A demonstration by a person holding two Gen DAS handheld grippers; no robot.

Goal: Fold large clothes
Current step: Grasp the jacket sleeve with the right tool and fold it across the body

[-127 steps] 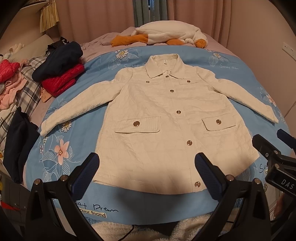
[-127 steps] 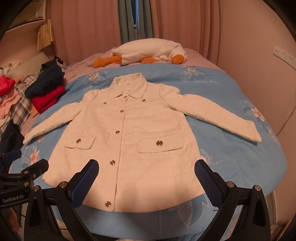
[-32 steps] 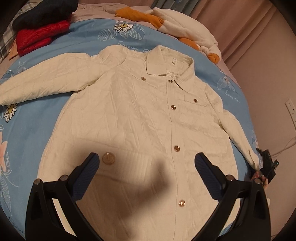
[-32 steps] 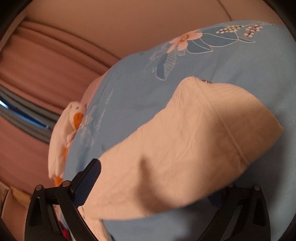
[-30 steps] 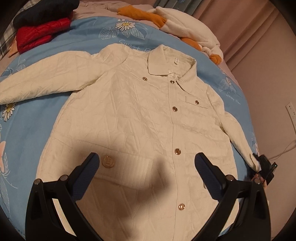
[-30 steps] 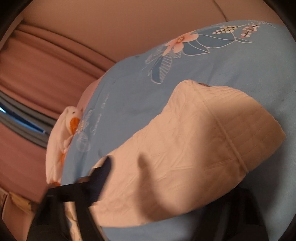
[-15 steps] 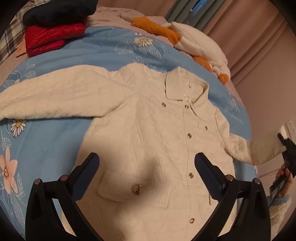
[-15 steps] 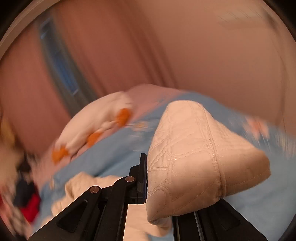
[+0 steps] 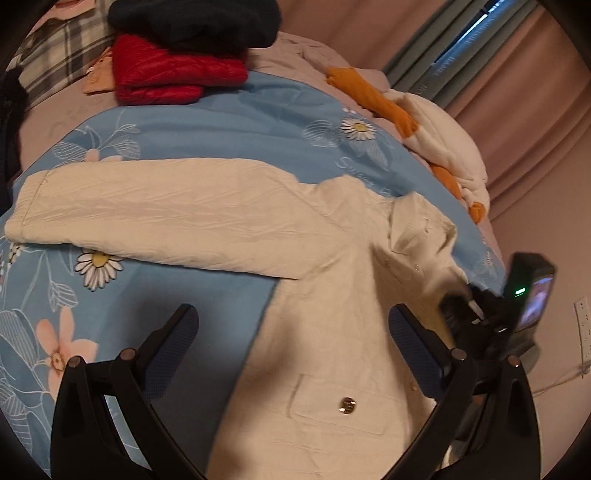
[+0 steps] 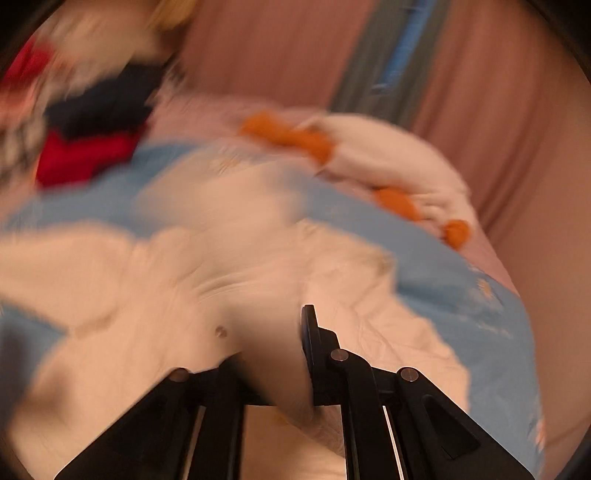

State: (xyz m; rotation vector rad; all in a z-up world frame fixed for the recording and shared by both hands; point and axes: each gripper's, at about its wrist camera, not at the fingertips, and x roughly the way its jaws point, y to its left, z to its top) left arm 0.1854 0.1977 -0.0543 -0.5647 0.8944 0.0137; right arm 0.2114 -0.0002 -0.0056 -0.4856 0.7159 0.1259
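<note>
While your right gripper (image 10: 273, 354) pinches one sleeve cuff over the cream quilted jacket (image 9: 332, 332) on the blue quilt (image 9: 221, 122), your left gripper (image 9: 291, 350) hovers spread — folding barely begun.

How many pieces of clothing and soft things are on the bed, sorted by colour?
Cream: 1, the jacket being folded
Red: 1, the folded red jacket
Dark navy: 1, the folded garment on top of the red one
White and orange: 1, the plush toy
Total: 4
</note>
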